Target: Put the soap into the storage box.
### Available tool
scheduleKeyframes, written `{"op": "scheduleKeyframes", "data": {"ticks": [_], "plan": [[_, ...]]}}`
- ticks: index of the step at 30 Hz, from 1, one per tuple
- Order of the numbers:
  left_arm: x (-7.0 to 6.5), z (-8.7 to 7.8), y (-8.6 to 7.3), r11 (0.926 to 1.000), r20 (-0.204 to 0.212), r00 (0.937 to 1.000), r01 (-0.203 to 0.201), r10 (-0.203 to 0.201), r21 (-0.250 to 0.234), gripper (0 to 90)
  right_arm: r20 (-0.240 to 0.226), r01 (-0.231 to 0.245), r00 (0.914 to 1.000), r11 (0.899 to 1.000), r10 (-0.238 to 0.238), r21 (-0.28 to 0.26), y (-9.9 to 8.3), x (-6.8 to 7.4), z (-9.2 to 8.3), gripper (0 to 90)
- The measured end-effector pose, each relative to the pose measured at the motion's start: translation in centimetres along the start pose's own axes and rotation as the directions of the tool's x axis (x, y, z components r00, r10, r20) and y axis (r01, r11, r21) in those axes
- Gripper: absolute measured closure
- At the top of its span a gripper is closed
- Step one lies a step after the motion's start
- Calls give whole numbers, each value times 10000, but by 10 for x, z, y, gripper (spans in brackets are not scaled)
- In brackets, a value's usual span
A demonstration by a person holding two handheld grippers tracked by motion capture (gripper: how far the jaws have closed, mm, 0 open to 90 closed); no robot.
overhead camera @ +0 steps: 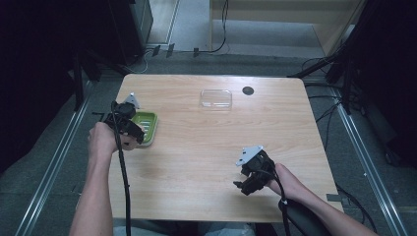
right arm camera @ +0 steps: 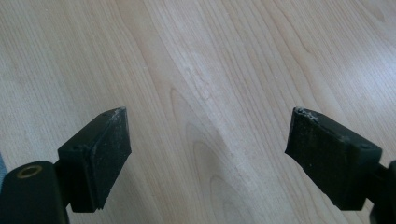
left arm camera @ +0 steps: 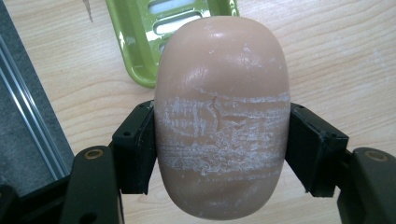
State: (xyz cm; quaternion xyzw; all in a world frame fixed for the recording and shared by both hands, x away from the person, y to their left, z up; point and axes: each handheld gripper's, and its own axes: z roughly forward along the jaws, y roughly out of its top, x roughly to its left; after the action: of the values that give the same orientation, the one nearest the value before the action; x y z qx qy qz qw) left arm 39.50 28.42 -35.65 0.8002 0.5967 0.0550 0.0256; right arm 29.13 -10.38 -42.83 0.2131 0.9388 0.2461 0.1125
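While my left tool [left arm camera: 219, 140] is clenched on the soap [left arm camera: 222, 116], pads pressed against its two flanks across the scuffed white band, I read this as the carry step: the bar is lifted off the table [overhead camera: 206, 147] and hangs just short of the green dish [left arm camera: 140, 51], whose slotted floor shows beyond the soap's far end in the left gripper view. From the high view the left tool [overhead camera: 129, 123] sits at the near edge of the dish [overhead camera: 150, 123], touching or overlapping it by sight, though I cannot tell the height. My right tool [right arm camera: 205, 140] is released, jaws spread wide over bare wood, and it rests well apart from the dish, toward the near right of the table [right arm camera: 210, 60]; in the high view it [overhead camera: 253, 172] carries nothing. A clear lid [overhead camera: 216, 98] lies beyond the dish, toward the far edge. Next, I judge, the soap wants a short advance until it is centred over the dish, then a gentle lowering and release. The bar looks slick and rounded, so I would keep the squeeze steady and avoid tilting.
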Motion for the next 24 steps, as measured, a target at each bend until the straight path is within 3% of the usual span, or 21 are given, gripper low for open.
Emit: {"op": "scheduleKeyframes", "data": {"ticks": [24], "plan": [[-2, -1, 27, 9999, 78, 9999, -115, 115, -50, 336, -33, -6, 10000, 10000, 6, 42, 0, 0, 1, 140]]}}
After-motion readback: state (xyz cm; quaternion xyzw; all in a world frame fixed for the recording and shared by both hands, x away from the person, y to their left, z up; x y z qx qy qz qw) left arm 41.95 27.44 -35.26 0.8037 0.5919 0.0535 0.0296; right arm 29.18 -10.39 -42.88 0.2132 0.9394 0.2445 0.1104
